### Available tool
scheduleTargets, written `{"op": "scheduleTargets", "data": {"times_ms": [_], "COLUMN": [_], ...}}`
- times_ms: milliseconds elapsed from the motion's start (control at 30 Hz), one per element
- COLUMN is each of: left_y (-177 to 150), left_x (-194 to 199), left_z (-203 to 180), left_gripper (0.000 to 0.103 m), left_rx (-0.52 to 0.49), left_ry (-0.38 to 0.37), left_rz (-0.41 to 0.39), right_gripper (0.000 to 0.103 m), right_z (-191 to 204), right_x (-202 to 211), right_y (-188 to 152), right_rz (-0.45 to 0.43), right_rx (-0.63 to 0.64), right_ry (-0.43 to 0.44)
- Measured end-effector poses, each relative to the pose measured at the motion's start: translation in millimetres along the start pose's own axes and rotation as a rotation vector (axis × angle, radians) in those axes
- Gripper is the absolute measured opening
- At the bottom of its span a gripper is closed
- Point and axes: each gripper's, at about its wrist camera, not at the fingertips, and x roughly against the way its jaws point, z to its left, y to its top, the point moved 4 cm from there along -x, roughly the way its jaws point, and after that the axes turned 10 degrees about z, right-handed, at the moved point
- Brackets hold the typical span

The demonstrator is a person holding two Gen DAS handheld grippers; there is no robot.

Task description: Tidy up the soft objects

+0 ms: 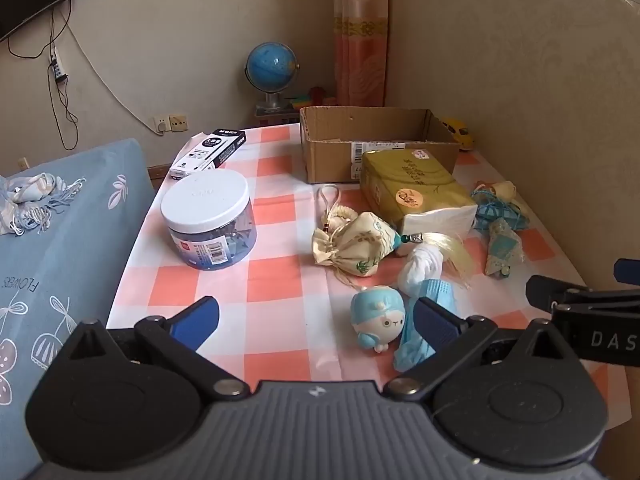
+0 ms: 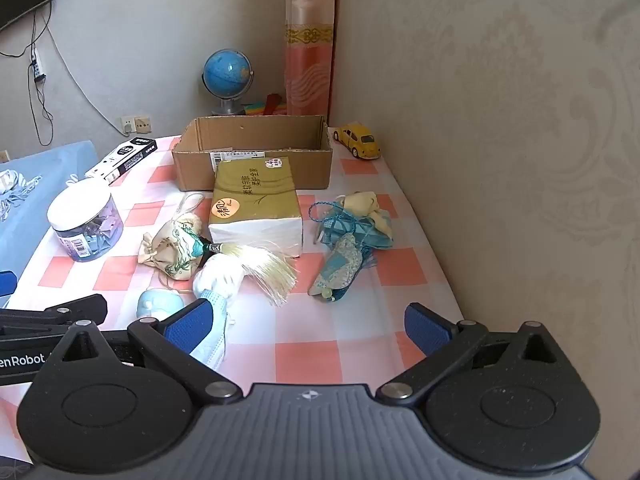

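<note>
Both tongs spread wide, nothing held: left tongs (image 1: 316, 322) hang low over the near edge of the checked surface (image 1: 276, 216), right tongs (image 2: 308, 322) alongside, over the near right part. Soft things lie in a loose cluster mid-surface, in front of the open cardboard box (image 2: 256, 152), which looks empty and is presumably the destination. Count: one cream drawstring sachet (image 1: 354, 246) with a pale tassel (image 2: 266, 266); two blue-patterned sachets tangled in teal cord (image 2: 352, 236) toward the wall; one white knotted cloth (image 1: 420, 266); one blue face mask (image 1: 416, 346) touching the left tongs' right finger (image 1: 434, 320); one blue squishy figure (image 1: 378, 318) just beside the mask; one tissue pack (image 2: 256, 204) standing directly in front of the box. Hard items, one each: clear jar (image 1: 210, 224) with white lid, black-and-white pen box (image 1: 210, 152), yellow toy car (image 2: 358, 140), globe (image 2: 228, 76) behind the surface. Risks, as judged: cords and tassel overlap neighbours, so lifting one sachet may drag another, or the knotted cloth, along. The mask sits near the front edge; a clumsy pinch could push it off. The tissue pack blocks the straight route into the box. With the two tongs this close together, their arms could collide when reaching for the same cluster.
</note>
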Motion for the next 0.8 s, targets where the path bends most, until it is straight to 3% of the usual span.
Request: {"op": "scheduleTargets", "data": {"times_ms": [800], "left_y": [0.8], "left_x": [3.5], "left_z": [-0.8], "left_gripper": [0.103], "left_rx": [0.001], "left_ry": [0.003], "left_rz": [0.007], "right_gripper": [0.103], "right_z": [-3.6], "right_x": [3.6], "right_y": [-1.1], "right_rz": [-0.002], "right_rx": [-0.004], "right_ry": [0.006]}}
